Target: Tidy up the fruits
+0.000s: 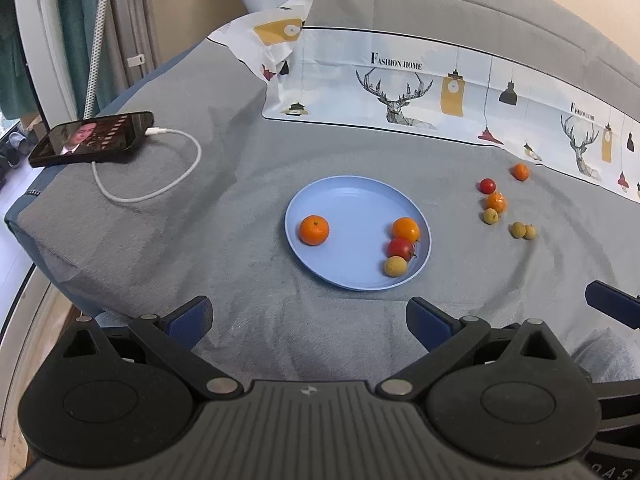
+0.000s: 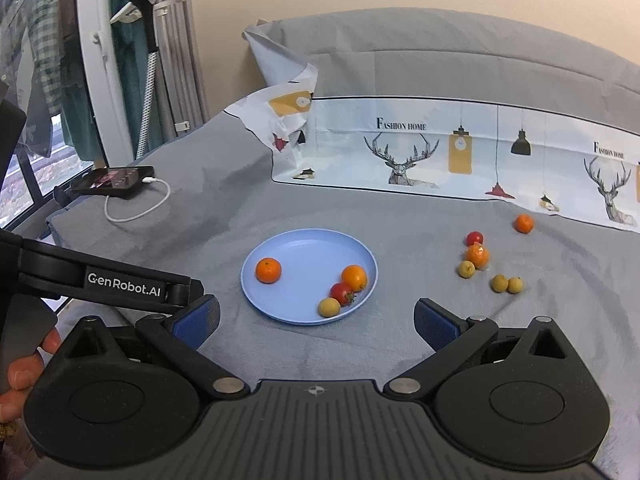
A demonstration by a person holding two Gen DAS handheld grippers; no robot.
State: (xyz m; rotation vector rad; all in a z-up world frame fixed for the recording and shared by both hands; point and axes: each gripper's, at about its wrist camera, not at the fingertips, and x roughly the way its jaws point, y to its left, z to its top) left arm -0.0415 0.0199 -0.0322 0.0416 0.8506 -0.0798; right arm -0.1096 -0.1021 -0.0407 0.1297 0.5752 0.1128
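1. Your left gripper [image 1: 308, 322] is hanging over the grey bedspread [image 1: 240, 220] just short of the blue plate [image 1: 320, 200], fingers spread wide with nothing between them
2. Same deal with your right gripper [image 2: 316, 326]: blue pads far apart, nothing held, sitting in front of the plate's near rim. The left gripper's arm shows at the left edge of the right wrist view, with your fingertips [image 2: 24, 368] wrapped round it
3. On the plate you've got four fruits: a tangerine [image 1: 314, 230] alone on the left side, then on the right side an orange [image 1: 406, 229], a red tomato [image 1: 401, 249] touching it, and a yellowish longan [image 1: 395, 267] right against the tomato near the rim
4. Loose on the bedspread off to the right of the plate: a small red tomato [image 1: 487, 185], a partly peeled-looking orange [image 1: 496, 202] just below it, a yellowish longan [image 1: 490, 216] touching that orange, two more longans [image 1: 523, 231] side by side, and one small orange [image 1: 521, 171] further back near the printed sheet [image 1: 440, 80]
5. Way off on the left there's a phone [image 1: 90, 138] lying on the bed with a white cable [image 1: 168, 176] plugged in, screen lit
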